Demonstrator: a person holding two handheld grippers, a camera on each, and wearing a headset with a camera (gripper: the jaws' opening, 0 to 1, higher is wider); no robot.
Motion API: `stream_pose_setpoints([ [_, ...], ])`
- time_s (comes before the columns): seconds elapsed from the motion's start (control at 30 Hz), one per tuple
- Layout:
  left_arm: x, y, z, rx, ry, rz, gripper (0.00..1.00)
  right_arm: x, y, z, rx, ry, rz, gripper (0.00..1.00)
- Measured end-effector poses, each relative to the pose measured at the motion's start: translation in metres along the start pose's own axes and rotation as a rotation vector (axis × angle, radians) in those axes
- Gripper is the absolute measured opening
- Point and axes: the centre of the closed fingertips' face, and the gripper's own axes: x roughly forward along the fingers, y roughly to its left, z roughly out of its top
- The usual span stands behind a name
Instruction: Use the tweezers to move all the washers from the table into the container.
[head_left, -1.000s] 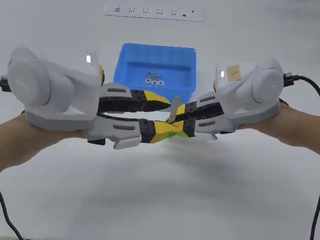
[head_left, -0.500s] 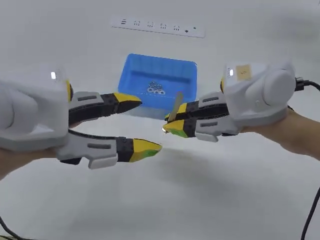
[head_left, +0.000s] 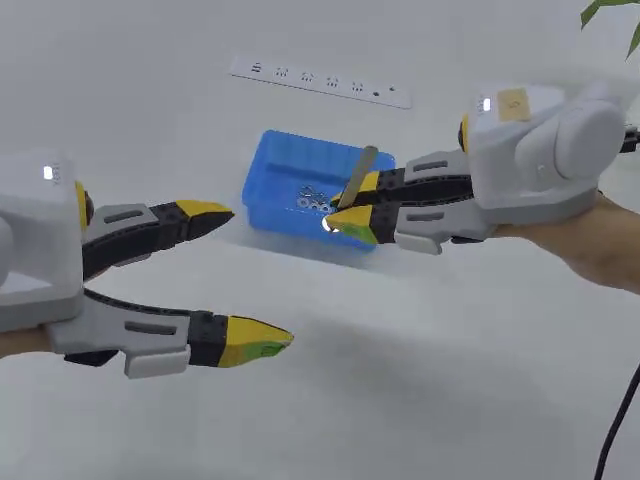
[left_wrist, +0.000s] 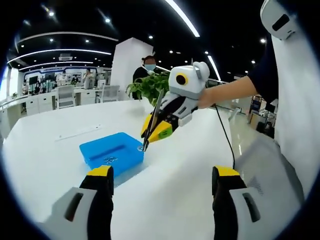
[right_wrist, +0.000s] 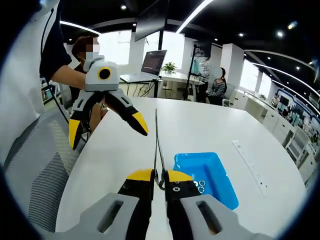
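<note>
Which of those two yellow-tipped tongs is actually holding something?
The right tongs, shut on the thin metal tweezers at the blue container's edge. The left tongs gape wide open, empty.

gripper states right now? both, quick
Left gripper: open, holding nothing.
Right gripper: shut on the tweezers.

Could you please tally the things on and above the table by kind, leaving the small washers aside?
tools: 2, the left tool and the right tool
tweezers: 1
blue container: 1
power strip: 1
total: 5
</note>
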Motion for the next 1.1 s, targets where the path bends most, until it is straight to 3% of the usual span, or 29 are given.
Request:
stream_pose_setpoints([
  [0.13, -0.006, 0.011, 0.002, -0.023, -0.041, 0.049, 0.99, 0.003, -0.022, 0.010, -0.012, -0.007, -0.024, 0.09],
  [0.27, -0.012, 0.020, 0.002, -0.073, -0.081, 0.088, 1.00, 0.009, -0.042, 0.011, -0.012, -0.003, -0.045, 0.09],
  [0.33, -0.013, 0.025, 0.001, -0.106, -0.093, 0.112, 1.00, 0.013, -0.052, 0.007, -0.001, -0.002, -0.058, 0.09],
  [0.53, -0.017, 0.031, -0.003, -0.094, -0.081, 0.133, 1.00, 0.034, -0.072, -0.014, 0.034, 0.023, -0.078, 0.09],
  [0.77, -0.020, 0.036, -0.010, -0.115, -0.067, 0.160, 1.00, 0.056, -0.076, -0.050, 0.050, 0.096, -0.043, 0.09],
  [0.87, -0.023, 0.037, -0.012, -0.153, -0.089, 0.172, 1.00, 0.061, -0.076, -0.057, 0.057, 0.111, -0.037, 0.09],
  [1.1, -0.021, 0.036, -0.021, -0.161, -0.061, 0.183, 1.00, 0.065, -0.073, -0.067, 0.070, 0.134, -0.012, 0.09],
])
